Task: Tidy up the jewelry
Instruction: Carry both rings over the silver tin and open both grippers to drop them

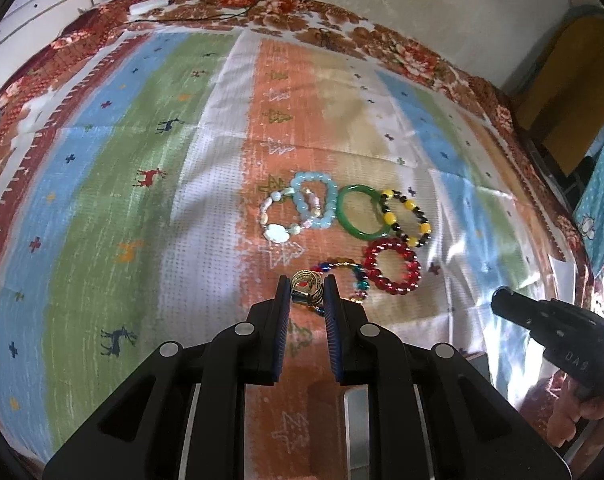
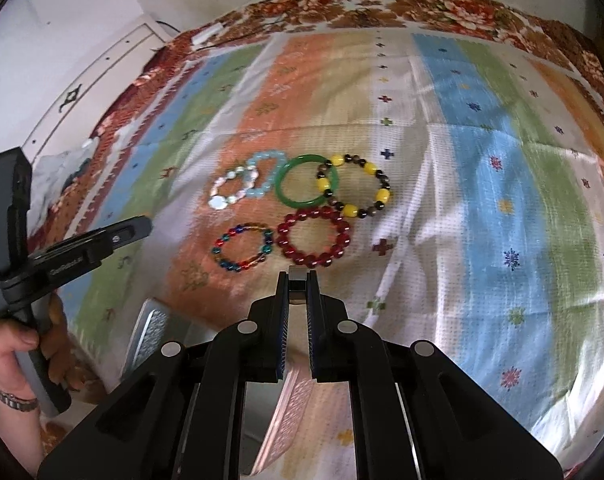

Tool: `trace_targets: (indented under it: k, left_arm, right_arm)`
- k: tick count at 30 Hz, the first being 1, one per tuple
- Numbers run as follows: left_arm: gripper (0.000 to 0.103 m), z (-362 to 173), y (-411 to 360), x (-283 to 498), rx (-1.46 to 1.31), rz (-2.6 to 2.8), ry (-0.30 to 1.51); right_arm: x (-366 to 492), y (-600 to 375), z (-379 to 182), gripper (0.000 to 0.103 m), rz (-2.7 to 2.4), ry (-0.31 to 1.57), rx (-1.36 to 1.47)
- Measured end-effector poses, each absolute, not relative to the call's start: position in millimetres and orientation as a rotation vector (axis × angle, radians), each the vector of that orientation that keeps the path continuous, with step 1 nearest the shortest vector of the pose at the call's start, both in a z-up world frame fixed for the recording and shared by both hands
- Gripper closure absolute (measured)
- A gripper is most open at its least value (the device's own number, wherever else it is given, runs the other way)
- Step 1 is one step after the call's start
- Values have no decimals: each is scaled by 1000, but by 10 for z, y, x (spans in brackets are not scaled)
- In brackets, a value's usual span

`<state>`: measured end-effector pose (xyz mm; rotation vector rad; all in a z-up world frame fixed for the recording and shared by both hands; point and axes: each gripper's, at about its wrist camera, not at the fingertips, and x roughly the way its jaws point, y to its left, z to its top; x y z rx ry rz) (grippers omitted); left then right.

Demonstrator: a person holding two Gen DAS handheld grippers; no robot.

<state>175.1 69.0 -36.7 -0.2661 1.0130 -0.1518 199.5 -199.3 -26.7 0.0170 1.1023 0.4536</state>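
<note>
The left hand-held gripper [image 1: 307,294] is clenched on a gold ring [image 1: 307,292], held above the striped cloth [image 1: 142,184] covering the desk. The right hand-held gripper [image 2: 298,286] is clenched on a small silvery piece [image 2: 297,280]; I cannot tell what it is. On the cloth six bracelets lie together: a pearly one [image 2: 230,190] at nine o'clock of the group, then pale blue [image 2: 267,174], a green bangle [image 2: 306,184] and yellow-and-dark beads [image 2: 356,184] at three o'clock. Nearer the grippers lie the multicolour [image 2: 242,246] and red [image 2: 313,237] ones, just beside each other.
</note>
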Motion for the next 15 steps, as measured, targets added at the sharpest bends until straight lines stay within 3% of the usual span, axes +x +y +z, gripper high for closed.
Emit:
trace_targets:
  k: [15]
  left_arm:
    - [87,-214,477,1263,-216,-234,939]
  right_arm:
    - [1483,-1772,-161,94,549,1036,-53]
